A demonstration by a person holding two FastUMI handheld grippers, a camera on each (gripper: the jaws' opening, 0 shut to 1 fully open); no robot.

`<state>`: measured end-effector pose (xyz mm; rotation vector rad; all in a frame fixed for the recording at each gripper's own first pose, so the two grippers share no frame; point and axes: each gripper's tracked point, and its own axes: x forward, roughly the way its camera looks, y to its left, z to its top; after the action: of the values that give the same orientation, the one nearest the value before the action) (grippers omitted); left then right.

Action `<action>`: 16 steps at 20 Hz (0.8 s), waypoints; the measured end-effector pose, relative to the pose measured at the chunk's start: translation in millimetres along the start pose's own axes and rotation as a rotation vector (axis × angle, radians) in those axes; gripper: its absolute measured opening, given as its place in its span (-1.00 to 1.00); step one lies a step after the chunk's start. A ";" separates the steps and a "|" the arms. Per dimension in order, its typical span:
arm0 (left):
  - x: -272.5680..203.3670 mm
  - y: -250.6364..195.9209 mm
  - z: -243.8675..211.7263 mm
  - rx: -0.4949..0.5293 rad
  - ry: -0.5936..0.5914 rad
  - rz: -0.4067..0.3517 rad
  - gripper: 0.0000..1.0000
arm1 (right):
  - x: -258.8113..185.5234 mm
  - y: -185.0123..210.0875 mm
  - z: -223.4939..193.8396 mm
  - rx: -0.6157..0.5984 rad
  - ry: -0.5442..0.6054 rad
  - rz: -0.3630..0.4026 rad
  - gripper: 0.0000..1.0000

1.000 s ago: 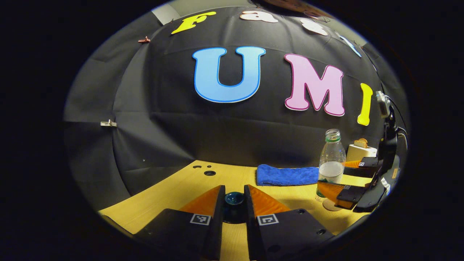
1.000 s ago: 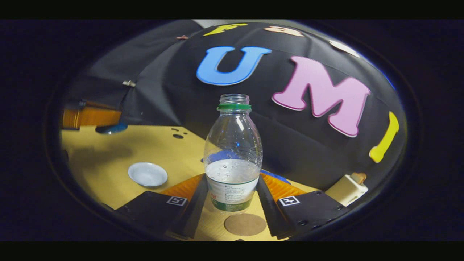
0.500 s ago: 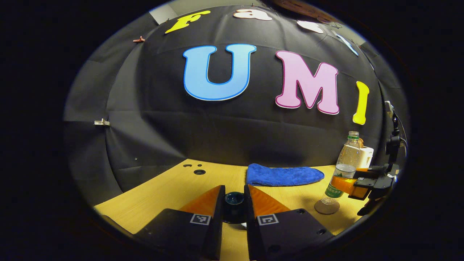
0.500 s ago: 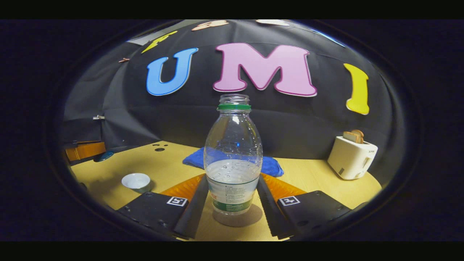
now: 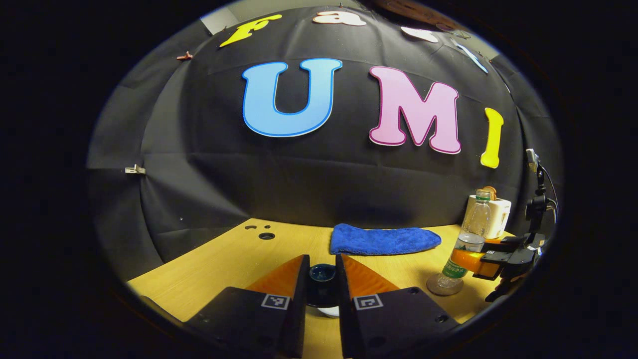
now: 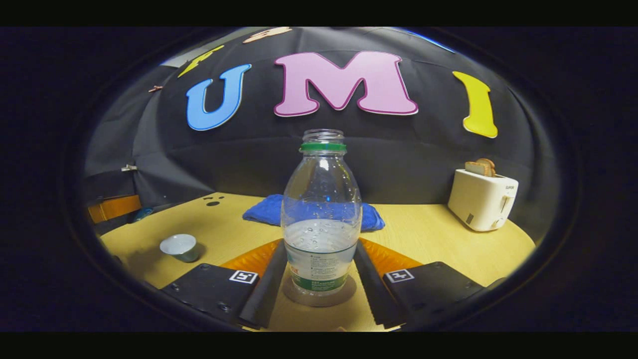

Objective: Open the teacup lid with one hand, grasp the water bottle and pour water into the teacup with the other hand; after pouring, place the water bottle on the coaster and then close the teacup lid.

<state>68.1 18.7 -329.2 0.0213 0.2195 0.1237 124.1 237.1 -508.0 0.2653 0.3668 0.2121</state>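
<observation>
You had the water bottle [image 6: 321,219] standing on the coaster [image 6: 319,297] with your right gripper [image 6: 319,279] clamped on it, while your left gripper [image 5: 322,279] gripped the teacup lid [image 5: 322,273], unreplaced.

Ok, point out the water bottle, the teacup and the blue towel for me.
water bottle [image 6: 321,199]: right gripper view, on its clear upper body.
teacup [image 6: 178,246]: right gripper view, on its white rim, uncovered.
blue towel [image 5: 384,239]: left gripper view, on the middle of the folded cloth.

Left gripper [image 5: 322,279] jaws clamped narrow; right gripper [image 6: 319,271] jaws clamped wider.
</observation>
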 end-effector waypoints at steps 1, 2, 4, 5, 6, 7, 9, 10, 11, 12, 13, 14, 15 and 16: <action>0.3 0.5 -1.6 0.000 0.001 0.001 -0.43 | 0.3 0.9 -1.4 0.007 0.005 0.008 0.54; 1.0 0.5 -1.4 -0.001 0.003 0.001 -0.43 | 0.5 -1.2 0.2 0.009 -0.001 0.011 0.55; 2.0 0.0 -3.1 -0.004 0.006 0.002 -0.43 | -1.4 -0.2 -0.8 0.005 -0.001 0.020 0.55; 3.5 -0.1 -4.6 -0.005 0.008 0.002 -0.43 | -1.2 0.2 -0.9 0.002 -0.001 0.021 0.57; 4.2 -1.4 -5.0 -0.006 0.009 0.002 -0.43 | -1.0 0.6 -1.4 -0.001 0.003 0.022 0.58; 5.6 -3.1 -5.9 -0.008 0.010 0.000 -0.43 | -1.1 0.3 -3.3 -0.002 0.010 0.021 0.53; 6.8 -5.6 -7.6 -0.009 0.014 -0.006 -0.36 | 0.1 0.3 -8.1 0.000 0.022 0.026 0.65; 7.7 -6.7 -8.0 -0.010 0.015 -0.008 -0.43 | 0.3 0.7 -9.2 0.001 0.026 0.026 0.69; 10.3 -8.3 -9.1 -0.010 0.016 -0.010 -0.43 | 0.0 0.7 -10.6 0.004 0.027 0.022 0.72; 11.7 -9.6 -9.6 -0.009 0.018 -0.013 -0.43 | -0.7 1.2 -12.2 0.014 0.030 0.022 0.78; 12.7 -10.9 -11.1 -0.009 0.019 -0.016 -0.36 | -0.4 2.0 -13.5 0.024 0.036 0.022 0.84; 15.2 -13.2 -12.3 -0.008 0.020 -0.020 -0.43 | -2.3 2.0 -13.8 0.033 0.041 0.020 0.91; 16.5 -14.1 -13.2 -0.007 0.021 -0.023 -0.43 | -4.2 -2.4 -12.7 0.039 0.043 0.013 0.92; 18.6 -15.5 -14.5 -0.008 0.022 -0.027 -0.43 | -7.9 -5.5 -14.0 0.042 0.045 0.011 0.93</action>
<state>84.9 5.7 -347.9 0.0093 0.2415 0.0979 112.5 233.0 -519.7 0.3044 0.4149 0.2219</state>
